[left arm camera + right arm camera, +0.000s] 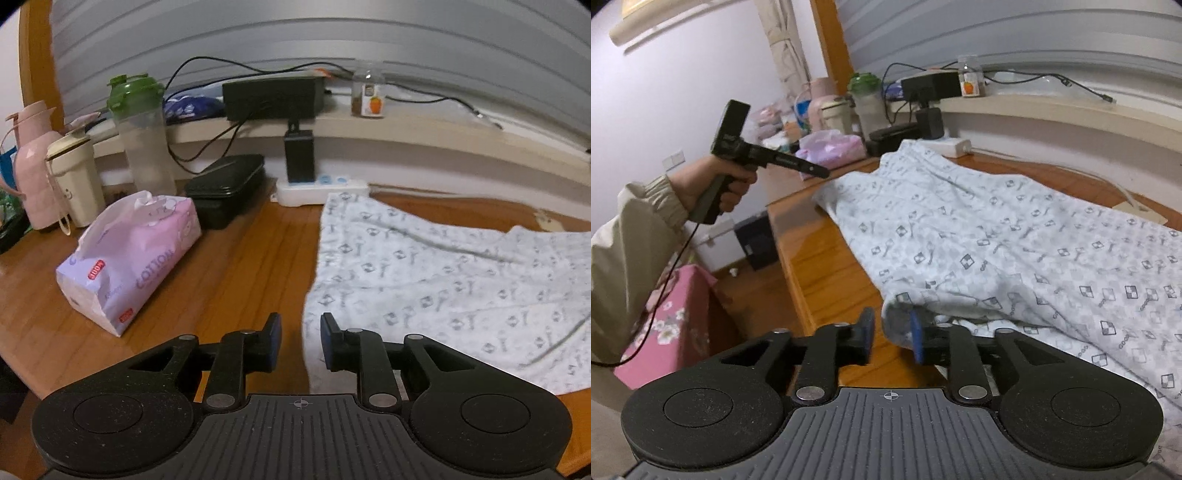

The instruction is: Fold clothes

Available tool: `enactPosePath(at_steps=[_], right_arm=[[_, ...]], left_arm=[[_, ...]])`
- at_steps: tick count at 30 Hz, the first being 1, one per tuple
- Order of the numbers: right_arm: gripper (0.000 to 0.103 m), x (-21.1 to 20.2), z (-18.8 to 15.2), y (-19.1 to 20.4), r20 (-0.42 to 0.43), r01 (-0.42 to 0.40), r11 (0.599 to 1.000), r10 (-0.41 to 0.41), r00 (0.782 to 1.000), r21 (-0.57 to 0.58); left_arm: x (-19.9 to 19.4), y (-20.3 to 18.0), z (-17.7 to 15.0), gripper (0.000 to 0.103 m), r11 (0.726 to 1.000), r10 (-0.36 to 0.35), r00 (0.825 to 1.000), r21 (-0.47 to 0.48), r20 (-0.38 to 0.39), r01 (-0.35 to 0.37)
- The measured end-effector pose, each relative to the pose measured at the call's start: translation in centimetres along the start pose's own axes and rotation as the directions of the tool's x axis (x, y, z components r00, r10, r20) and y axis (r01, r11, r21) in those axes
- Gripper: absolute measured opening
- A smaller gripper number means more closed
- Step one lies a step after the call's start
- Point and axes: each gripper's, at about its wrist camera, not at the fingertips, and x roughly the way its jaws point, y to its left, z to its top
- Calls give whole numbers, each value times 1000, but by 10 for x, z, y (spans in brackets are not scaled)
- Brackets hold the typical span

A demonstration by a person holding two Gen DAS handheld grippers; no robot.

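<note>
- The garment [1015, 236], pale with a grey printed pattern, lay spread across the wooden table [827, 266], reaching from the near edge back toward the white power strip [321, 190] at the wall.
- The left gripper [301, 341] hovered at the garment's left edge; its fingers [271, 341] were spread apart with nothing between them, one over bare wood, the other over cloth.
- In the right wrist view, the left gripper [822, 171] appeared from the side, held by a hand [716, 184] in a beige sleeve [631, 229], with its tip above the far-left corner of the garment.
- The right gripper [892, 338] was at the garment's near corner; its fingers [916, 339] were parted, and a fold of cloth lay between them, against the right pad. Whether it was gripped could not be told.
- A pack of tissues [129, 258] sat on the table well left of the garment.
- Behind the tissues stood a black case [225, 190], a clear bottle [142, 136] with a green lid, a cream cup [75, 177] and a pink flask [33, 166].
- A small jar [369, 94] stood on the ledge above the power strip.
</note>
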Motion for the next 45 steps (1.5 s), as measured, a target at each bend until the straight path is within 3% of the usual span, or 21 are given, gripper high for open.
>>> enactPosePath(at_steps=[3, 8, 10, 11, 12, 13, 14, 16, 18, 21, 24, 26, 27, 28, 31, 33, 37, 38, 39, 40, 45], right_arm=[[40, 10, 0, 0, 2, 22, 1000, -22, 1000, 22], [38, 27, 6, 0, 30, 81, 992, -84, 996, 94], [4, 27, 8, -3, 48, 80, 990, -87, 995, 117], [5, 26, 9, -5, 59, 70, 989, -78, 995, 127], [4, 22, 8, -7, 77, 62, 990, -72, 994, 128], [4, 18, 8, -8, 96, 54, 990, -66, 993, 129], [4, 12, 8, -6, 118, 46, 991, -60, 991, 124], [3, -1, 7, -2, 159, 29, 993, -47, 986, 113], [3, -9, 2, 7, 154, -3, 997, -9, 988, 77], [3, -13, -9, 22, 102, -34, 999, 32, 994, 15], [4, -5, -21, 26, 40, -5, 1000, 5, 999, -9], [8, -3, -21, 23, 34, 5, 1000, -5, 999, 6], [10, -3, -20, 24, 42, 24, 1000, -24, 999, 0], [18, -3, -20, 24, 49, 43, 999, -43, 998, -4], [31, -1, -19, 20, 63, 83, 996, -86, 994, 38], [33, 4, -19, 19, 63, 104, 993, -107, 992, 52], [29, 13, -19, 20, 62, 130, 989, -134, 989, 69], [21, 12, -20, 20, 69, 123, 990, -127, 989, 64], [5, 11, -20, 21, 76, 116, 991, -120, 990, 60], [5, 11, -20, 21, 83, 109, 993, -113, 990, 55], [4, -4, -22, 35, 110, 40, 999, -39, 993, -9]], left_arm=[[-5, 1, -4, 37, 1000, -21, 1000, -15, 17, 22], [7, -5, -13, 41, 997, -69, 998, -43, 12, 69], [12, -6, -14, 40, 996, -78, 997, -52, 16, 78], [14, -6, -14, 40, 995, -77, 997, -56, 21, 78], [16, -5, -13, 30, 995, -76, 997, -60, 26, 78], [17, -4, -12, 6, 996, -57, 998, -61, 33, 59], [17, -2, -11, 0, 997, -37, 998, -63, 41, 40], [17, 0, -10, 0, 998, 18, 998, -65, 60, -14], [14, 3, -9, 0, 993, 118, 991, -38, 68, -116], [8, 13, -12, 0, 993, 103, 993, -64, 54, -100], [0, 17, -12, 0, 994, 76, 996, -88, 56, -71], [-2, 13, -10, 7, 995, 49, 997, -86, 59, -44], [0, 9, -10, 16, 997, 34, 998, -75, 57, -30], [1, 4, -10, 23, 998, 18, 998, -65, 56, -15], [4, -10, -8, 38, 999, -28, 998, -33, 50, 30], [7, -19, -7, 41, 998, -59, 997, -13, 45, 60], [19, -35, -6, 41, 996, -78, 997, 33, 20, 77], [22, -37, -6, 39, 997, -73, 997, 40, 17, 72], [25, -39, -6, 35, 997, -67, 998, 48, 13, 66], [28, -39, -6, 23, 997, -58, 998, 52, 10, 57], [34, -38, -5, 16, 996, -14, 1000, 84, -5, 14]])
